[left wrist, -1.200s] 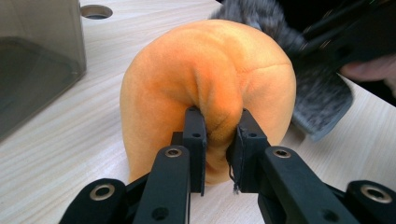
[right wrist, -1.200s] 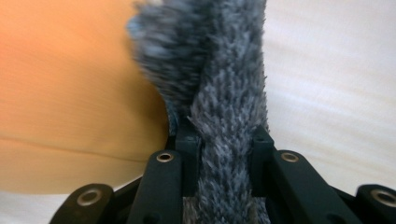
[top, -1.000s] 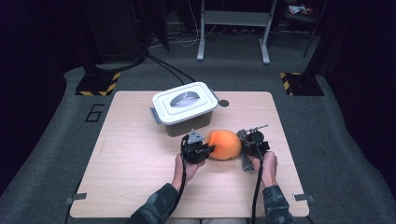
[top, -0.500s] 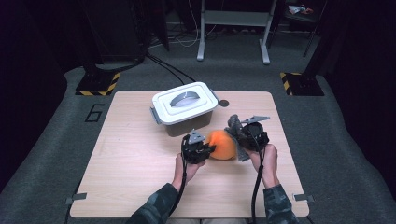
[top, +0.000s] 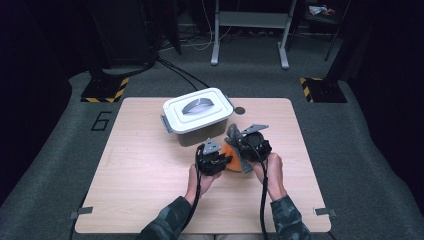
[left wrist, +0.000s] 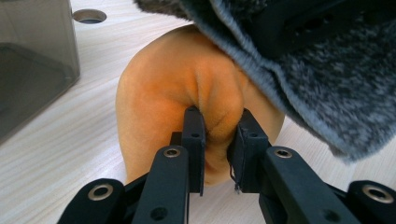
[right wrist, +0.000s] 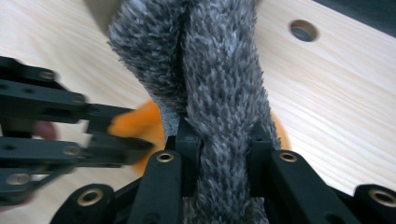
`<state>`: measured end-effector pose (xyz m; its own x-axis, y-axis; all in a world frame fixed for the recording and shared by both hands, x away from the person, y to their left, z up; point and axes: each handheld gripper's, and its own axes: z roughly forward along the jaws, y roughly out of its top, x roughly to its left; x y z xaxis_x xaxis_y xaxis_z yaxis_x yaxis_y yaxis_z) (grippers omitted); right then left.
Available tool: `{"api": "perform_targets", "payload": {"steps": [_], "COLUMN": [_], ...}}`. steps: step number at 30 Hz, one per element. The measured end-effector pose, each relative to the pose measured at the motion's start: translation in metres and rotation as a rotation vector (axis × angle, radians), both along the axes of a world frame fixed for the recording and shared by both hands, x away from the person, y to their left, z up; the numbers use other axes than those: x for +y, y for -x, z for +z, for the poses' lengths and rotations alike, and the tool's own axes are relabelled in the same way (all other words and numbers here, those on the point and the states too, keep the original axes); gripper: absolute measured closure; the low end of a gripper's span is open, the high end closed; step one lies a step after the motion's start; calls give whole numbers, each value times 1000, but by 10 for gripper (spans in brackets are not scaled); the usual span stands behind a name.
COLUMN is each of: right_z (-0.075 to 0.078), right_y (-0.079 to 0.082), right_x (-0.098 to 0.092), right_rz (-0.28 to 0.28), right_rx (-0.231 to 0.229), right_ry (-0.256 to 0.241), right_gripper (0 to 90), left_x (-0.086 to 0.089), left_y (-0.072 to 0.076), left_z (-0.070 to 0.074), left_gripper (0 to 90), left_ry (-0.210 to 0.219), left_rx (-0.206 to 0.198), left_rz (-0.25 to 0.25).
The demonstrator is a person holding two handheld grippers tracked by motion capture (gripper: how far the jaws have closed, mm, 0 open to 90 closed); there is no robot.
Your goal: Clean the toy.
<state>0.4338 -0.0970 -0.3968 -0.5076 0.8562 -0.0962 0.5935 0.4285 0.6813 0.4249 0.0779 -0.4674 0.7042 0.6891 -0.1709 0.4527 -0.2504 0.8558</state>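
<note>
Orange plush (left wrist: 187, 93) pinched in left tool (left wrist: 215, 140), grey fur (right wrist: 219, 93) clamped in right tool (right wrist: 219, 154), join between them perhaps hidden.

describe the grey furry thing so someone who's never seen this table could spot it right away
Start at the white-lidded box at the wooden table's far middle. Just in front, the right gripper clamps the grey furry piece, draped over a smooth orange plush. Only it is shaggy and grey.

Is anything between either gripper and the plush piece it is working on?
Nothing visible. The left gripper is already pinched on a fold of the orange plush, and the right gripper is clamped on the grey furry piece, which lies over the orange one. The lidded box stands apart behind them.
</note>
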Motion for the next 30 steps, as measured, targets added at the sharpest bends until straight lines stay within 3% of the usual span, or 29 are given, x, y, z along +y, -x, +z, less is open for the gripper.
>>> {"api": "perform_targets", "payload": {"steps": [6,13,18,20,26,30], "right_z": [-6,-24,-48,-51,-82,-86], "right_y": [-3,-10,-19,-20,-31,-32], "right_x": [-17,-46,-63,-64,-72,-73], "right_rz": [-50,-133,-196,-200,-220,-224], "right_rx": [10,60,119,127,219,233], "right_ry": [-3,-25,-22,-25,11,-2], "right_gripper": [734,733,734,734,732,734], "left_x": [0,1,2,2,2,4], "left_y": [0,-1,-1,-1,-1,-2], "left_z": [-1,-2,-2,-2,-2,-2], "left_gripper": [774,773,773,773,772,771], "left_ry": [9,9,7,7,12,12], "left_rx": [4,5,6,6,11,12], "left_rz": [3,5,4,4,6,11]}}
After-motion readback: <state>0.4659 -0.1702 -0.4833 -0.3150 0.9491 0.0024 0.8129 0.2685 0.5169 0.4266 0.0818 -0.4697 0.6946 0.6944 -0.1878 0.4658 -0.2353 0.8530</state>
